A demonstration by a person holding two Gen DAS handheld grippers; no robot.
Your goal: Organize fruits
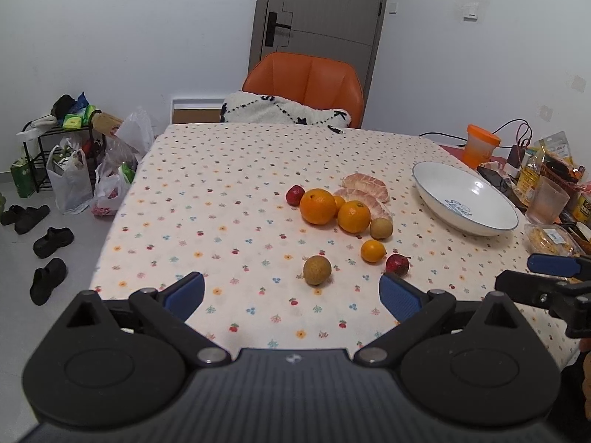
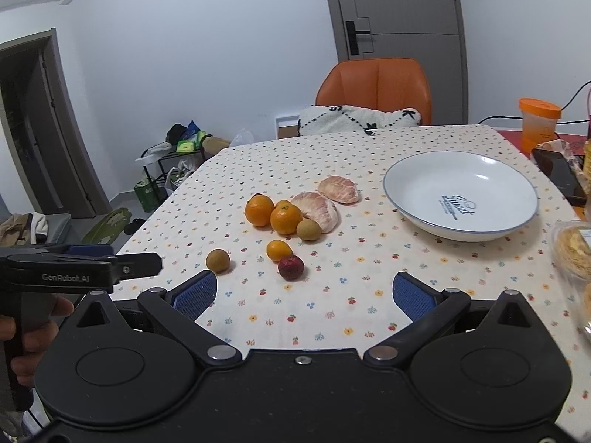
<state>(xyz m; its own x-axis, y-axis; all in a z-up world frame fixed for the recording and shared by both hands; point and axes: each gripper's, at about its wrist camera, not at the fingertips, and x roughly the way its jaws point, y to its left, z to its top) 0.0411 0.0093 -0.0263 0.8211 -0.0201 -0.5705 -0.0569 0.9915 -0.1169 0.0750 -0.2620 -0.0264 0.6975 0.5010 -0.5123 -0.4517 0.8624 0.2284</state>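
Claws left (image 1: 291, 293) and right (image 2: 304, 293) both gape wide above the tablecloth (image 2: 332, 310), holding nothing.

You hold your left gripper (image 1: 291, 293) and your right gripper (image 2: 304, 293) side by side and level, each with its blue-padded fingers (image 1: 399, 295) spread wide and gripping nothing, while your left hand (image 2: 26, 336) wraps around the handle of its tool.
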